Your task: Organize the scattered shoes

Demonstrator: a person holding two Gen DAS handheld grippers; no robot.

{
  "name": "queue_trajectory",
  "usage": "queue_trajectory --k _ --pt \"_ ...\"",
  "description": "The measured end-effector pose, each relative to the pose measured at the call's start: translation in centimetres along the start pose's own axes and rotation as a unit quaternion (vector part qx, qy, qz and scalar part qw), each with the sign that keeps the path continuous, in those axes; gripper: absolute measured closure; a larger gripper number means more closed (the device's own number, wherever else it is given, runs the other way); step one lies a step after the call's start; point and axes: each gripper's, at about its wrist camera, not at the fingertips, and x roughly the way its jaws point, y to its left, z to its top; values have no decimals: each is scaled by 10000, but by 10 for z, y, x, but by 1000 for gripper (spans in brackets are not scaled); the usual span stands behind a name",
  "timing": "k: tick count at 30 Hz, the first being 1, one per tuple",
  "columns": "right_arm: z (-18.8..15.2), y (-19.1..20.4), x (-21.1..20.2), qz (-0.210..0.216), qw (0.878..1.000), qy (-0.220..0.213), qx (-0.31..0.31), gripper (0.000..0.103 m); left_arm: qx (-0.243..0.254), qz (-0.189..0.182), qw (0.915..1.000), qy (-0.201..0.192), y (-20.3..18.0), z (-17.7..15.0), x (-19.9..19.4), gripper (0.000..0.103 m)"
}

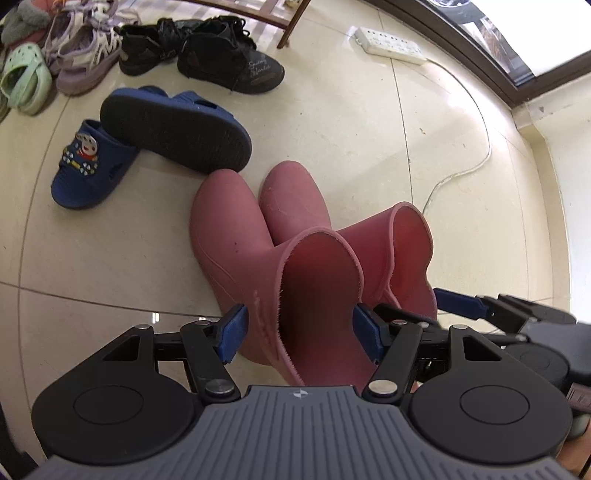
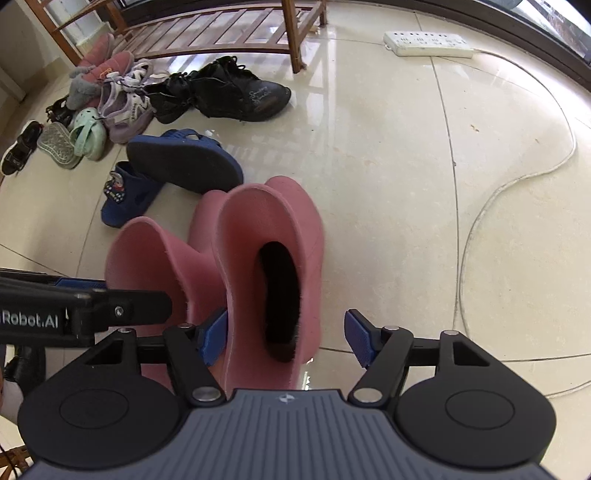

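Two pink rubber boots stand side by side on the tiled floor. My left gripper [image 1: 299, 334] points steeply down over the left boot [image 1: 229, 236]. Its blue pads [image 1: 232, 334] lie against both sides of the shaft with no gap showing. My right gripper [image 2: 286, 334] straddles the right boot [image 2: 240, 229]. Its left pad touches the shaft, while the right pad [image 2: 358, 339] stands apart from it. One finger of the right gripper [image 1: 458, 302] shows beside the right boot [image 1: 291, 199] in the left wrist view.
Two blue sandals [image 1: 173, 129] lie just beyond the boots, one sole-up on the other. Black shoes [image 1: 229, 55] and a pile of mixed shoes [image 2: 110, 103] sit before a wooden rack [image 2: 207, 33]. A power strip [image 2: 428, 44] and its cable trail to the right.
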Motion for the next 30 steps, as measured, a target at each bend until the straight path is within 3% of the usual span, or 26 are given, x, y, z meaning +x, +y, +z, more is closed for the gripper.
queue_trajectory --k 11,15,16,20,23,30 --pt "-7 -3 -1 32 9999 -79 -106 32 -314 -60 9995 41 -6 9 11 31" --pt "-8 -5 -2 31 9999 -99 -110 34 -213 240 9995 33 -9 3 10 33" --pt "-9 -4 -2 7 9998 -106 -143 34 -489 161 9986 81 -2 3 11 32" --pt "-9 -2 -3 -52 9996 -120 -236 35 -996 83 9948 208 10 4 9 40" --pt "-9 0 -1 -39 9995 -95 -292 35 -1102 181 9935 213 13 2 6 48" --pt "-2 2 17 -37 9996 185 -210 38 -1378 350 9890 408 27 6 24 49"
